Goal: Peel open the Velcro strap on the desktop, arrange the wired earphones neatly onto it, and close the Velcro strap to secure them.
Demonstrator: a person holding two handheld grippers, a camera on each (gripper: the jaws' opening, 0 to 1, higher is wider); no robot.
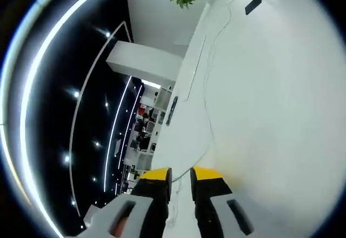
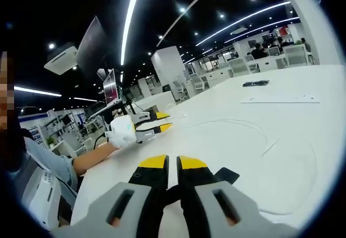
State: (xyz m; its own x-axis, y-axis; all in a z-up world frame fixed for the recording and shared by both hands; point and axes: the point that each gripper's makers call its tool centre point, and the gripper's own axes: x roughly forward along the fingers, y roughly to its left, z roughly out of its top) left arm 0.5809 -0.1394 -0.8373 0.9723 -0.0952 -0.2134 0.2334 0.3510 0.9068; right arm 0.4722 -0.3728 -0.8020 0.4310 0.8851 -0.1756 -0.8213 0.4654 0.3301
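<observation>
While the right claw [image 2: 173,165] pinches the black Velcro strap [image 2: 226,175] at six o'clock, the left claw [image 1: 181,176] nips the earphone cable [image 2: 254,127] on the worktop [image 2: 303,97]; peel slowly, I'd say.

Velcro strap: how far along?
Early. Nothing looks finished: the earphone cable lies loose across the desk, not on the Velcro strap. In hand: right tongs seem pinched on the strap, left tongs on the cable. Left: arranging, closing.
</observation>
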